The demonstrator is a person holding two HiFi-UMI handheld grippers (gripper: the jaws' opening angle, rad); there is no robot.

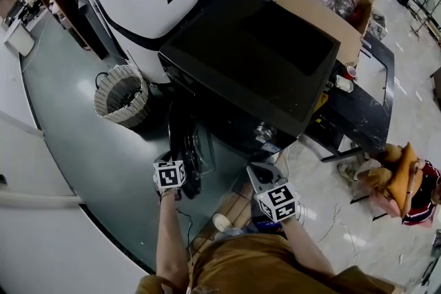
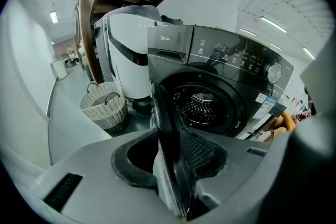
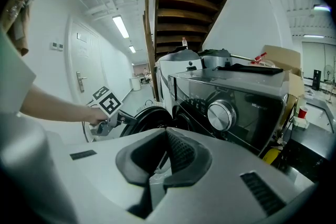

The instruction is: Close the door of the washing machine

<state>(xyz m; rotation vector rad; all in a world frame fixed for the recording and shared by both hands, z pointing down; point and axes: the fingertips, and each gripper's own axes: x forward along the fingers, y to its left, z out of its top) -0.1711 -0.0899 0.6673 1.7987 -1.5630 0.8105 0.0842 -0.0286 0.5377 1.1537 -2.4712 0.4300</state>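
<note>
The jaws of left gripper (image 2: 168, 139) are closing on the washing machine door (image 2: 161, 105) edge; those of right gripper (image 3: 167, 136) are together, empty. Next, I think, push the door shut.

The drum opening of the dark front-loading washing machine (image 2: 236, 60) is left unobstructed, while the floor passage at its left is narrowed by the open round door (image 2: 165, 128) and the woven white basket (image 2: 103, 107).

You're working under even, fairly bright light from ceiling strips (image 3: 122, 26) above and left of the washing machine (image 1: 248, 58), whose black top stays dark with only a faint sheen in your head view. Both gripper views bend hard toward black corners, and the door (image 2: 167, 134) edge nearest the left lens goes soft.
</note>
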